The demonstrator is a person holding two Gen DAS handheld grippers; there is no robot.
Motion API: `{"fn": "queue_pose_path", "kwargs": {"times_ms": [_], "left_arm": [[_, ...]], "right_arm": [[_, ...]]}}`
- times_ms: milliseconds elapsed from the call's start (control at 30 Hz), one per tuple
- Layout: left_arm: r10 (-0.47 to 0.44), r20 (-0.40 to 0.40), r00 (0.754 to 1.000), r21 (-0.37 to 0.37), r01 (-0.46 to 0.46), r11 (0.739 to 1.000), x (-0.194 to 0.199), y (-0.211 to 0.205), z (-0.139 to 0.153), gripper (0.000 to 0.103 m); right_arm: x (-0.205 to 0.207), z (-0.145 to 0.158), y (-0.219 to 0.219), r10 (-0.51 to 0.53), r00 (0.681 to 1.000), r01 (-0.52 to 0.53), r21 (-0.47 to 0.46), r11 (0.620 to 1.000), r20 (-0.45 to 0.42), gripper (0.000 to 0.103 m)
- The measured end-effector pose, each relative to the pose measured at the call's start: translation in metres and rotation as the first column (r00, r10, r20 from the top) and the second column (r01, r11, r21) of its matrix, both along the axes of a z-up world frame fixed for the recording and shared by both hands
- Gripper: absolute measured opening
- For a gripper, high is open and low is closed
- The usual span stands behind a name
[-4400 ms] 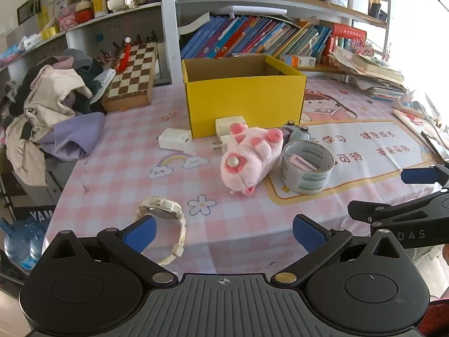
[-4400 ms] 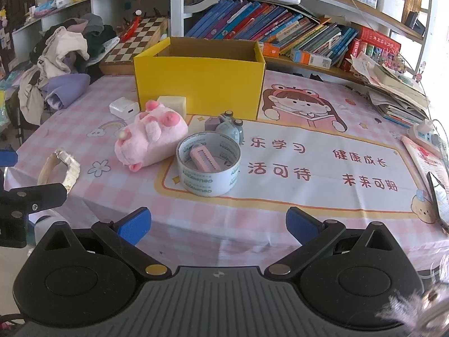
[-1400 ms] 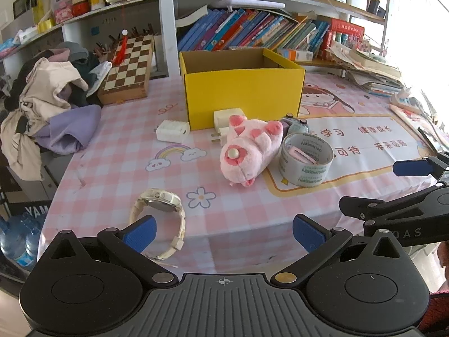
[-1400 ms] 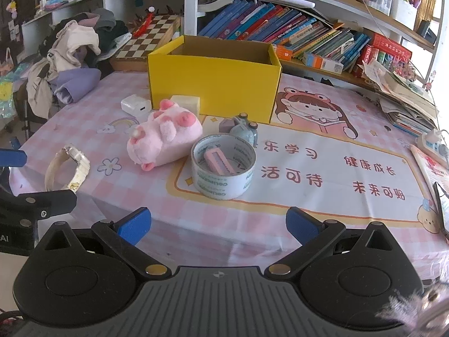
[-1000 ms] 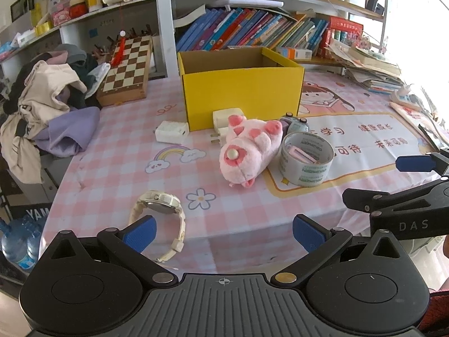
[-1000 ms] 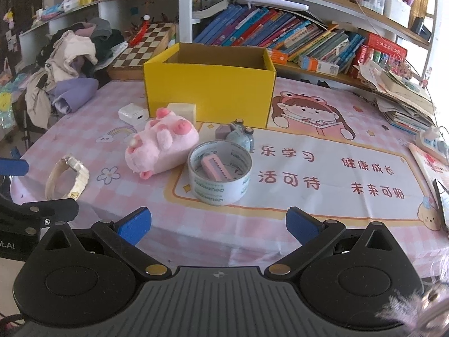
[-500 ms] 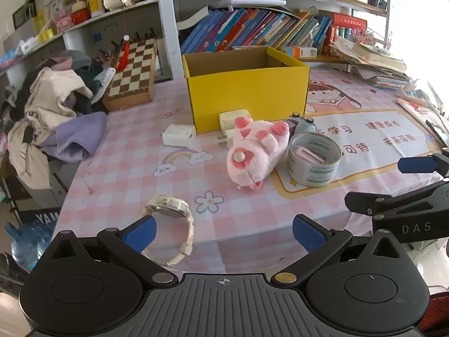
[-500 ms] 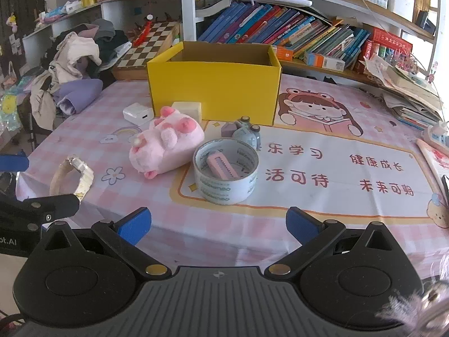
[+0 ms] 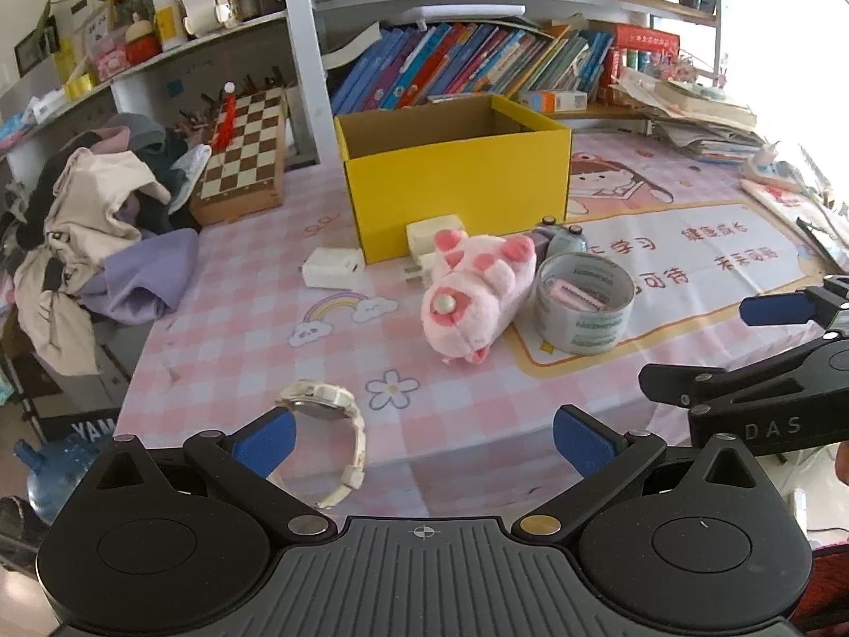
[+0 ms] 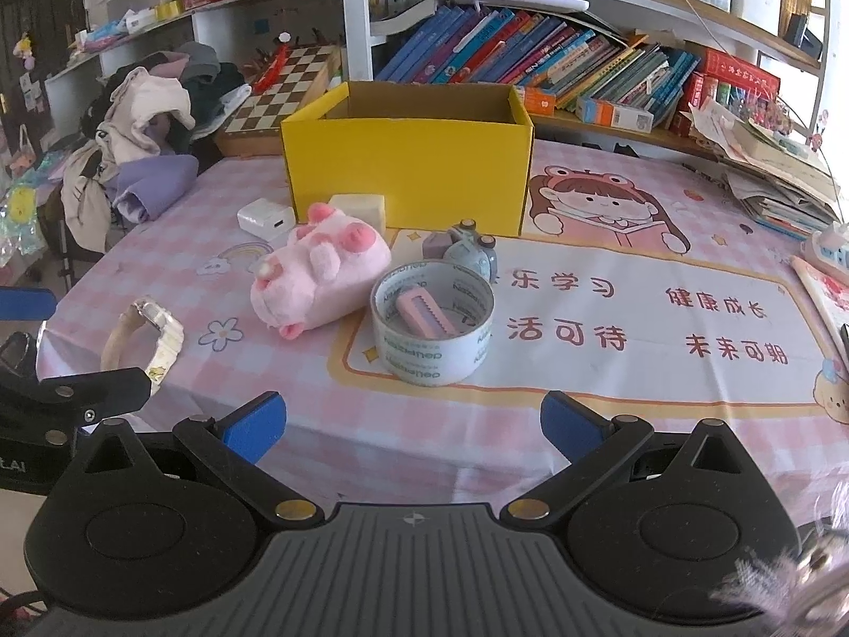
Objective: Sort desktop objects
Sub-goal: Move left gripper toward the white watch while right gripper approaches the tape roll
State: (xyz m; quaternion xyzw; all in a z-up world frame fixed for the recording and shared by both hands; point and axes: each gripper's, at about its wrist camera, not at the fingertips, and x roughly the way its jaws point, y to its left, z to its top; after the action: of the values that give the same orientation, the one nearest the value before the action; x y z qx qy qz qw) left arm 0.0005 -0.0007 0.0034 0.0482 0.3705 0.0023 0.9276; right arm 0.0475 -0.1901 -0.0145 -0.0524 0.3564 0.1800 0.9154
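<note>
Clutter sits grouped near the middle of the desk (image 9: 239,318), which wears a pink checked cloth. A yellow box (image 9: 456,180) stands open-topped at the back, with nothing visible inside from these angles. Just in front of it a cream block (image 9: 432,233) touches its front wall, and a white charger (image 9: 331,268) lies a little to the left. A pink plush (image 9: 475,294) lies on its side before the block, beside a tape roll (image 9: 583,302) that lies flat with a small pink comb (image 10: 424,313) inside its ring. Behind the roll, between it and the box, sit a small grey-blue clock (image 10: 472,257) and a purple piece I cannot identify. A cream watch (image 9: 329,424) stands on edge near the desk's front edge, well apart from the rest.

The left gripper (image 9: 422,438) hovers at the front edge with its fingers (image 9: 265,438) spread wide and empty; in its own view the watch appears just beside the left blue pad. The right gripper (image 10: 411,424) likewise hangs before the desk's edge, fingers (image 10: 570,427) wide apart, holding nothing, with the roll straight ahead of it. Each gripper shows at the side of the other's view.

Behind the desk, shelves hold a row of leaning books (image 10: 530,79). A chessboard (image 9: 241,151) leans at the back left, beside a heap of clothes (image 9: 95,223).
</note>
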Motion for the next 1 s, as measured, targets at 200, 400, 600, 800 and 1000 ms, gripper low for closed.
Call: {"fn": "queue_pose_path", "kwargs": {"times_ms": [200, 400, 600, 800, 1000], "left_arm": [[0.004, 0.006, 1.0, -0.034, -0.004, 0.999, 0.001, 0.003, 0.0, 0.103], [0.009, 0.006, 1.0, -0.048, -0.008, 0.999, 0.004, 0.004, -0.002, 0.103], [0.032, 0.008, 0.999, -0.048, -0.032, 0.998, 0.004, 0.011, -0.004, 0.103], [0.044, 0.002, 0.999, -0.036, -0.044, 0.998, 0.003, 0.017, -0.007, 0.103], [0.081, -0.029, 0.996, -0.054, -0.083, 0.995, 0.014, 0.028, -0.015, 0.103]], "right_arm": [[0.001, 0.001, -0.001, -0.001, 1.0, 0.001, -0.01, 1.0, 0.002, 0.103], [0.004, -0.001, 0.003, 0.006, 1.0, -0.006, -0.041, 0.999, -0.011, 0.103], [0.006, -0.002, 0.006, 0.009, 1.0, -0.01, -0.046, 0.999, -0.025, 0.103], [0.004, -0.005, 0.019, 0.056, 0.998, -0.058, -0.063, 0.996, -0.028, 0.103], [0.018, -0.008, 0.022, 0.061, 0.997, -0.063, -0.067, 0.996, -0.037, 0.103]]}}
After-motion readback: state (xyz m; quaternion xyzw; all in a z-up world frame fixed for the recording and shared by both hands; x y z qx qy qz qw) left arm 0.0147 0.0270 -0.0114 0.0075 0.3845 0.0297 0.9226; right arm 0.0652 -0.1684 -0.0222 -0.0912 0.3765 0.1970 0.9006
